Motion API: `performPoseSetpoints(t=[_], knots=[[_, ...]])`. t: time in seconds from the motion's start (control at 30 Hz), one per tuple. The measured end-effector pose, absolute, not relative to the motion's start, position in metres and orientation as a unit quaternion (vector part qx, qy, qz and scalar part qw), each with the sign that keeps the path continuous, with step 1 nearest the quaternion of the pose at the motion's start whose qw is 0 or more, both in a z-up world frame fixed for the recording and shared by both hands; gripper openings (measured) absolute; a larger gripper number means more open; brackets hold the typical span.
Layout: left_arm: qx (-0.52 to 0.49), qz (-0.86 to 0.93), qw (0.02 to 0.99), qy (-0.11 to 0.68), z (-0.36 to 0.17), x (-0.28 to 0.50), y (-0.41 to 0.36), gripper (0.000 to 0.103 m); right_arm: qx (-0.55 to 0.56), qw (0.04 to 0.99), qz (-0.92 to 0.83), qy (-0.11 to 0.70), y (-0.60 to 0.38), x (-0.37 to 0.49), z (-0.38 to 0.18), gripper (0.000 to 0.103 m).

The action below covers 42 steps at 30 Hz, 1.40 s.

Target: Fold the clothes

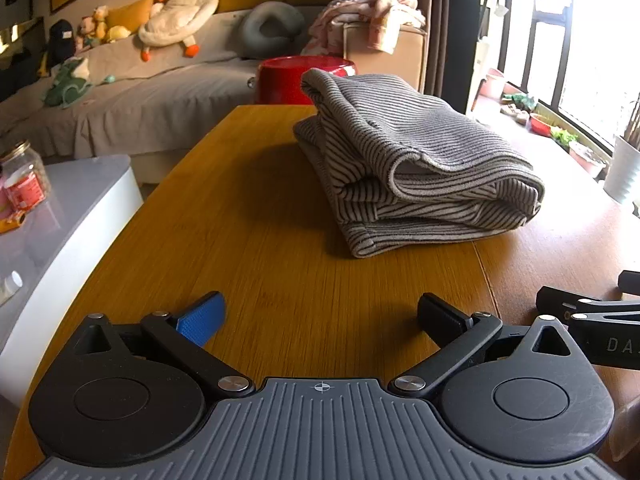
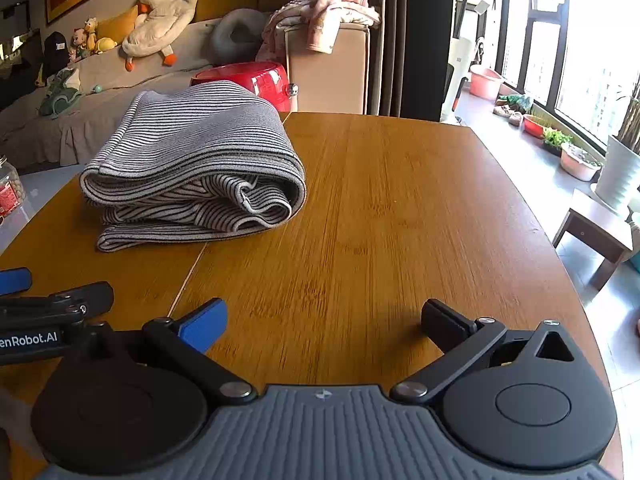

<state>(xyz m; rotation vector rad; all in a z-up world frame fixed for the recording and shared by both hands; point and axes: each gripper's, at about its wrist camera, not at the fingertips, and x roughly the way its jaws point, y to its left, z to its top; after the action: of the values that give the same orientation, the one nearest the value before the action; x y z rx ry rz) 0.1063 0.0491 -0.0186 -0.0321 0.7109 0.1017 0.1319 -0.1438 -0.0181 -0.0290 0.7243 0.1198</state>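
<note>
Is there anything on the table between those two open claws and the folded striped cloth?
No, only bare wooden table lies between each gripper and the striped cloth; both wrist views show it.

Two low wrist views, side by side, angled down across one shared table (image 1: 256,216); sofa (image 2: 100,96) beyond

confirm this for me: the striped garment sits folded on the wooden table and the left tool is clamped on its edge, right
Not quite. The striped garment does sit folded on the wooden table, but the left tool is open and clear of it, with only bare tabletop between its fingers, as the left wrist view shows.
</note>
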Motion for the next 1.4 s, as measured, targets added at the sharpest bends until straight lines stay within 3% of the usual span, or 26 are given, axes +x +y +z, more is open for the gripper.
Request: performPoseSetpoints(t=[1.4], knots=[[-0.023, 0.046, 0.938, 0.343, -0.0179, 0.1063, 0.0498, 0.103, -0.015, 0.933, 0.058, 0.354, -0.1449, 0.1330, -0.0182, 0.103]])
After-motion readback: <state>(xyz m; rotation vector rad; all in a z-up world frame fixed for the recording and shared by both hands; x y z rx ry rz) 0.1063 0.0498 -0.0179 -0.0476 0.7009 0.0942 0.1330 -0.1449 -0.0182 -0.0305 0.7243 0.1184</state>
